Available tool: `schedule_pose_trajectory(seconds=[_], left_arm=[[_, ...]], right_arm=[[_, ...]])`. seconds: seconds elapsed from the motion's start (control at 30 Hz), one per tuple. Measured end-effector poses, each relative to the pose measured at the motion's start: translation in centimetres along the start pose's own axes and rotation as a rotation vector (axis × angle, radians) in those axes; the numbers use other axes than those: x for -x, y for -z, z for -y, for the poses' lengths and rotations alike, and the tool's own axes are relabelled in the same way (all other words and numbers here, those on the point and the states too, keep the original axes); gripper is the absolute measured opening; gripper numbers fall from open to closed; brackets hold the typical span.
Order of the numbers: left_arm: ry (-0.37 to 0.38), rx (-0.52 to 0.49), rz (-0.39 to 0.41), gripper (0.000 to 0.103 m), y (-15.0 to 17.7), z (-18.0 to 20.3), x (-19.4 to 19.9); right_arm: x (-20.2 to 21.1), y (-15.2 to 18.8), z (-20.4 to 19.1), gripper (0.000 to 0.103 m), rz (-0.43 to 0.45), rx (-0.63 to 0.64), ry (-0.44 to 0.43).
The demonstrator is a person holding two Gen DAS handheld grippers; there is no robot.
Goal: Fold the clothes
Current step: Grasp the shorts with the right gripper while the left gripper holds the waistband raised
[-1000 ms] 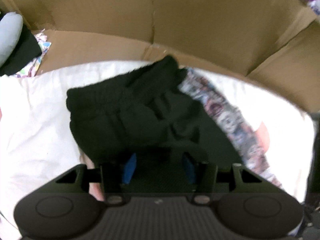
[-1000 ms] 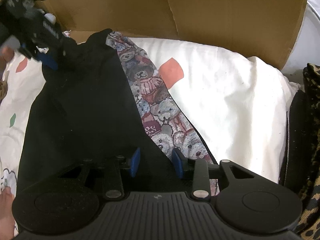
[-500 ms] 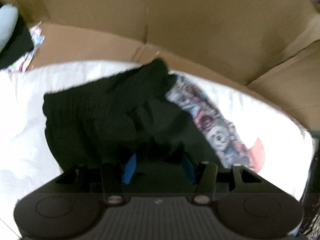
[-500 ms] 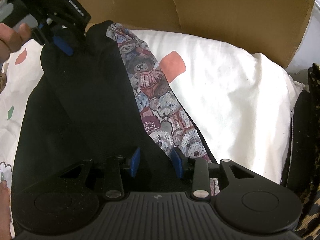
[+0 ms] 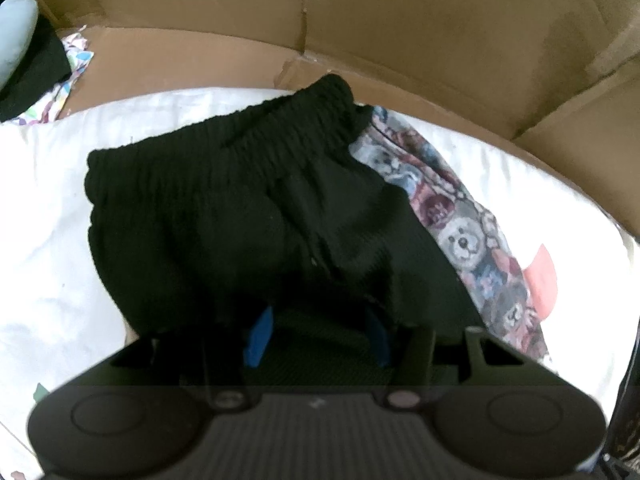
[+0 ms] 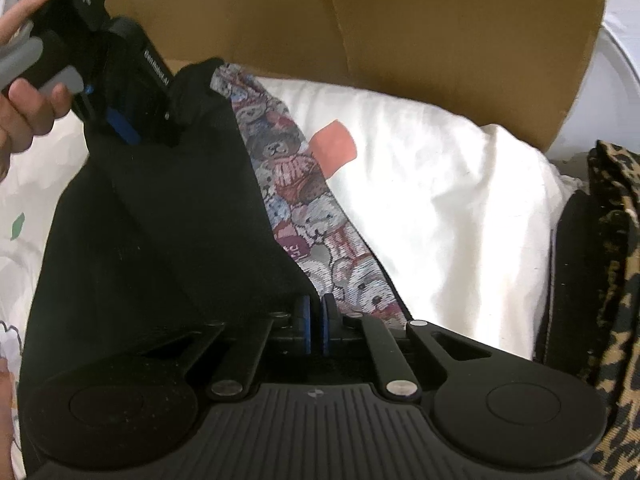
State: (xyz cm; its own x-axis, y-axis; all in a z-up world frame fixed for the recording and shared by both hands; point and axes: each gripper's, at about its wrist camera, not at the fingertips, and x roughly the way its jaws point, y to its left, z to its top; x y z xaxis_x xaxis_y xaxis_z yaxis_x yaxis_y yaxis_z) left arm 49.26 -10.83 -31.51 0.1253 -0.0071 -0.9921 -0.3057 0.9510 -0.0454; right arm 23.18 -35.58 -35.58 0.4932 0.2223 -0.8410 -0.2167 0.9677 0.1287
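The right tool (image 6: 314,322) has just snapped together on the near edge of the black shorts (image 6: 152,220) lying on the white bed (image 6: 440,200), while the left tool (image 5: 316,336), pads apart, has sunk onto the waistband end, so a fold looks ready.

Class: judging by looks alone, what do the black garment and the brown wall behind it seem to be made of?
Black garment: probably a soft, matte knit; the gathered waistband shows ribbing. Brown wall: cardboard, dull finish, with fold creases and a torn flap edge.
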Motion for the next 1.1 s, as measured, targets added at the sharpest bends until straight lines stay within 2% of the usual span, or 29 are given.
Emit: schedule_pose_trajectory(seconds=[0.43,0.53,0.67,0.87,0.9,0.97,1.1], left_arm=[[0.028,0.078,-0.060,0.054,0.0,-0.9,-1.7],[0.022,0.098,-0.059,0.034,0.0,-1.5,-1.5],[0.063,0.135,-0.067,0.020,-0.1,-2.7,-0.6],[0.120,0.159,-0.048,0.022,-0.4,-3.4,1.2],[0.123,0.155,-0.040,0.023,-0.4,-3.3,1.5],[0.129,0.150,-0.034,0.033,-0.8,-2.9,1.7],[0.136,0.153,-0.037,0.034,-1.5,-1.2,1.2]], right_arm=[[2.7,0.8,-0.2,0.001,0.044,-0.031,-0.049],[2.6,1.4,-0.4,0.001,0.034,-0.029,-0.052],[2.5,2.1,-0.6,0.001,0.026,-0.026,-0.055],[2.3,2.4,-0.6,0.001,0.012,-0.032,-0.061],[2.3,2.4,-0.6,0.001,0.010,-0.029,-0.060],[2.2,2.4,-0.7,0.001,0.008,-0.025,-0.058],[2.1,2.6,-0.9,0.001,0.004,-0.014,-0.055]])
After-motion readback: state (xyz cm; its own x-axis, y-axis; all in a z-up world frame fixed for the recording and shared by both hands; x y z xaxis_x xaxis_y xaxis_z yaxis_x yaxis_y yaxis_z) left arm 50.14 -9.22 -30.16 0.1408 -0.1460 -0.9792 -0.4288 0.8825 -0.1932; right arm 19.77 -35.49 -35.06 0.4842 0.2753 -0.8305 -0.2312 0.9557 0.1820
